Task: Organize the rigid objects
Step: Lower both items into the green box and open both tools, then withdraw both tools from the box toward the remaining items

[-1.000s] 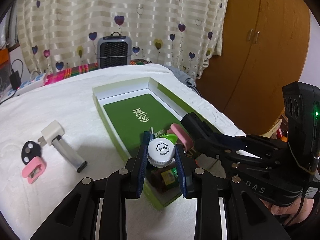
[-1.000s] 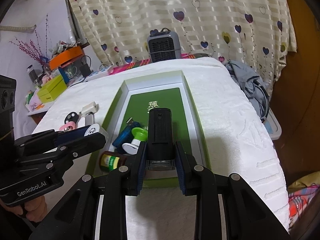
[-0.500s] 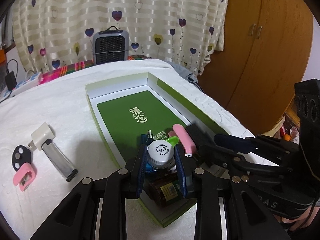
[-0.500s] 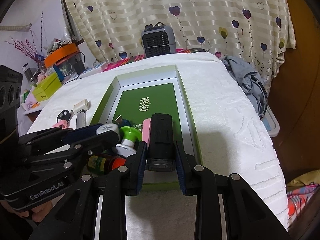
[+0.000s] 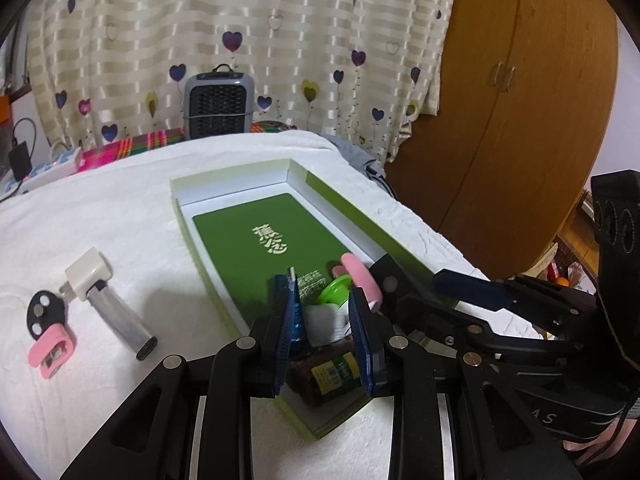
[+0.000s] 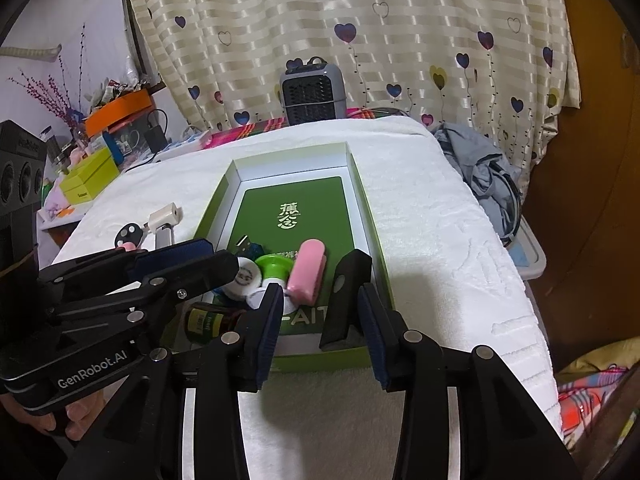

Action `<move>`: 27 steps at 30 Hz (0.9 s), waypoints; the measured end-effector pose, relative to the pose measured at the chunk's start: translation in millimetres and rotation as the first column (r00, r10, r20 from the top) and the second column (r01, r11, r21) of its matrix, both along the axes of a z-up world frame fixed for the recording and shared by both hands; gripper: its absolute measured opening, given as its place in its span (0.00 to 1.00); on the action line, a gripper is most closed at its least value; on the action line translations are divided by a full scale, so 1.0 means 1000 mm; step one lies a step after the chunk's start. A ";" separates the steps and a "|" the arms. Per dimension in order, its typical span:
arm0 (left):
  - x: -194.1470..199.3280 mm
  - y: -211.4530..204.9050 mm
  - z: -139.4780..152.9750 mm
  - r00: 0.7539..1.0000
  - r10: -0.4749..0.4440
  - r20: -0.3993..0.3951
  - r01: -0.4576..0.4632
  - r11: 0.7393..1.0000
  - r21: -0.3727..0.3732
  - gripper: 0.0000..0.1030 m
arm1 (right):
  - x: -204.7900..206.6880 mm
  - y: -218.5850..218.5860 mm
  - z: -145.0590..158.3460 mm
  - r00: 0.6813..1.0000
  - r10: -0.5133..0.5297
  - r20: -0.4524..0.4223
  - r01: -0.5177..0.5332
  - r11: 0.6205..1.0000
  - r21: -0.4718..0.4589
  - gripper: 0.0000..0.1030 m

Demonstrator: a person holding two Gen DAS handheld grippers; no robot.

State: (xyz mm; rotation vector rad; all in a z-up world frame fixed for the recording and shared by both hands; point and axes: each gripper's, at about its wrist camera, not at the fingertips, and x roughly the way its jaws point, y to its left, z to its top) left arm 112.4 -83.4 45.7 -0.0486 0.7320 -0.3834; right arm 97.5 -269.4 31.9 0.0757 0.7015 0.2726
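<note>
An open green box point(image 6: 362, 196) lies on the white towel. In its near end are a pink case point(image 6: 306, 276), a green-capped item point(image 6: 272, 266), a blue USB stick point(image 6: 250, 246) and a brown bottle point(image 6: 204, 320). My left gripper point(image 5: 323, 320) is shut on a white-capped bottle point(image 5: 324, 318) low in the box, over the brown bottle point(image 5: 324, 372). My right gripper point(image 6: 320, 312) has its jaws opening around a black device point(image 6: 344, 300), which leans in the box's near right corner. The left pad stands clear of the device.
On the towel left of the box lie a white charger point(image 5: 86, 276), a silver cylinder point(image 5: 120, 320) and a black disc with a pink clip point(image 5: 50, 354). A grey heater point(image 5: 218, 106) stands behind. A wardrobe point(image 5: 500, 120) is at the right, a cluttered shelf point(image 6: 88, 176) at the left.
The right jaws have spread and let go of the black device, now resting in the box. The left gripper has sunk lower into the box with the white-capped bottle.
</note>
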 end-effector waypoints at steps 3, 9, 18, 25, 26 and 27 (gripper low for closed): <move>-0.006 0.003 0.003 1.000 0.013 0.007 -0.013 1.000 0.014 0.26 | -0.003 0.003 0.004 1.000 0.002 0.004 -0.002 1.000 -0.008 0.43; -0.015 0.012 0.002 1.000 0.024 0.002 -0.024 0.999 0.026 0.26 | -0.010 0.016 0.009 0.999 0.028 0.016 -0.028 0.999 -0.023 0.44; -0.025 0.036 -0.001 0.998 0.063 -0.007 -0.063 0.998 0.024 0.26 | -0.013 0.034 0.007 0.998 0.067 0.003 -0.067 0.998 -0.013 0.44; -0.032 0.052 -0.003 0.995 0.098 -0.012 -0.097 0.995 0.035 0.26 | -0.018 0.052 0.006 0.993 0.122 0.003 -0.122 0.993 0.003 0.44; -0.033 0.054 -0.004 0.995 0.104 -0.012 -0.103 0.994 0.037 0.26 | -0.019 0.055 0.005 0.992 0.130 0.002 -0.130 0.992 0.003 0.44; -0.033 0.057 -0.005 0.994 0.111 -0.012 -0.110 0.993 0.039 0.26 | -0.019 0.057 0.005 0.991 0.135 0.001 -0.135 0.991 0.001 0.44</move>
